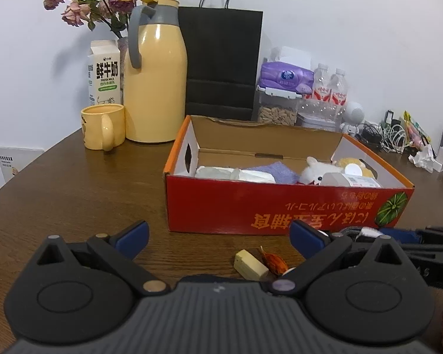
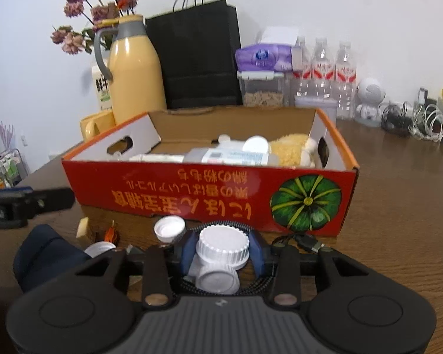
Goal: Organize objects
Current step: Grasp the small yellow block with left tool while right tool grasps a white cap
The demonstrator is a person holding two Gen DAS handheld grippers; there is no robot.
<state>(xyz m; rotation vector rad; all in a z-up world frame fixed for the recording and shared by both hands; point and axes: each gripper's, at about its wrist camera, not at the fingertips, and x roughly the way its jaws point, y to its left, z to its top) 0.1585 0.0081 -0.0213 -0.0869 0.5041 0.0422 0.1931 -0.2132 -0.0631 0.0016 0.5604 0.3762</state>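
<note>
A red cardboard box (image 1: pixel 280 206) stands on the wooden table and shows in the right wrist view (image 2: pixel 192 194) too. It holds plush toys, a bottle, a purple cloth and wrapped packs. My left gripper (image 1: pixel 218 236) is open and empty, low in front of the box. A cream eraser-like block (image 1: pixel 250 264) and an orange-brown small item (image 1: pixel 273 261) lie between its fingers. My right gripper (image 2: pixel 223 249) is shut on a white ribbed-cap bottle (image 2: pixel 223 246), just in front of the box. A loose white cap (image 2: pixel 169 228) and a black cable (image 2: pixel 304 242) lie beside it.
Behind the box stand a yellow mug (image 1: pixel 103 129), a yellow thermos jug (image 1: pixel 155 73), a milk carton (image 1: pixel 104 73), a black paper bag (image 1: pixel 221 62), a tissue pack (image 1: pixel 286 78), water bottles (image 1: pixel 330 88) and tangled cables (image 1: pixel 389 138) at the right.
</note>
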